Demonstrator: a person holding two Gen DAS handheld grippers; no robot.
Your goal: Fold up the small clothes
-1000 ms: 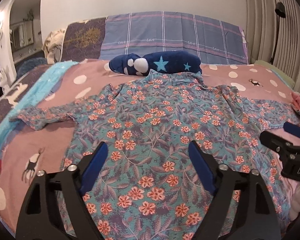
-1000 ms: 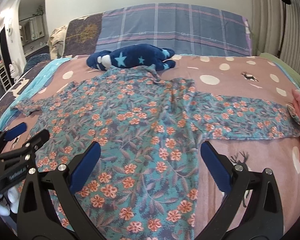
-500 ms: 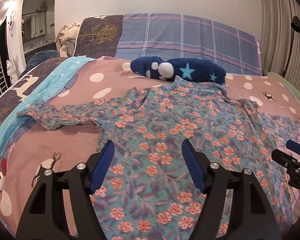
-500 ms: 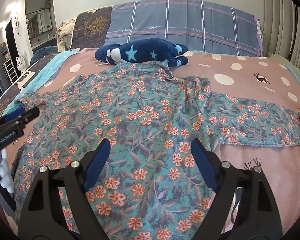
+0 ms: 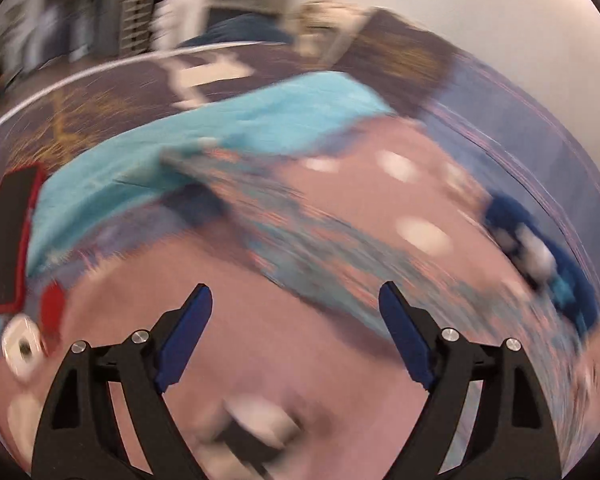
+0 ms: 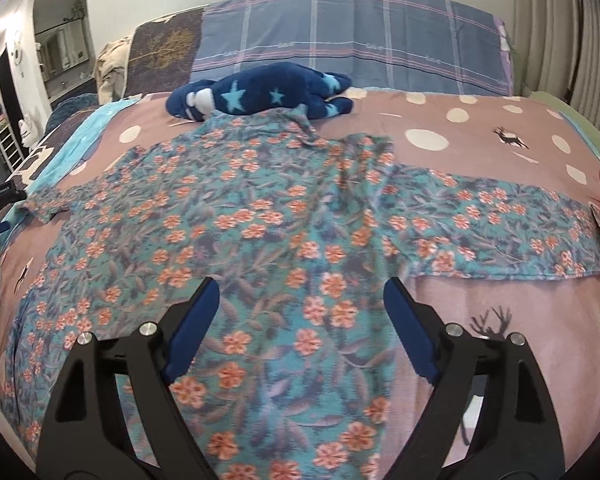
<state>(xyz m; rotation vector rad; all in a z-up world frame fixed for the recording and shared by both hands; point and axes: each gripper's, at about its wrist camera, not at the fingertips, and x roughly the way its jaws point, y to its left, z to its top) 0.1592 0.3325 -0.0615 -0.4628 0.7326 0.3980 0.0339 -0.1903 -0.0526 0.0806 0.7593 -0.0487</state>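
The floral shirt (image 6: 260, 232) is lying spread flat across the pinkish dotted bedspread (image 6: 480, 128), filling the middle of the right wrist view. Its collar is pointing toward the top of the frame, just touching the navy star plush toy (image 6: 260, 94), and its hem is running off the bottom edge. So the body's long axis is going bottom to top, while the two sleeves are stretching out toward the left and right edges. It looks like thin, soft, light cloth that will drape and wrinkle rather than hold shape; I would say a sleeve cuff or a shoulder seam is the sensible place to pinch. The right gripper (image 6: 300, 320) is hovering over the lower body of the shirt, jaws spread wide, gripping nothing. The left gripper (image 5: 296, 328) is also gaping wide and empty; its view is badly smeared, showing bedspread between the fingers and the shirt's sleeve (image 5: 284, 216) in mid-frame.
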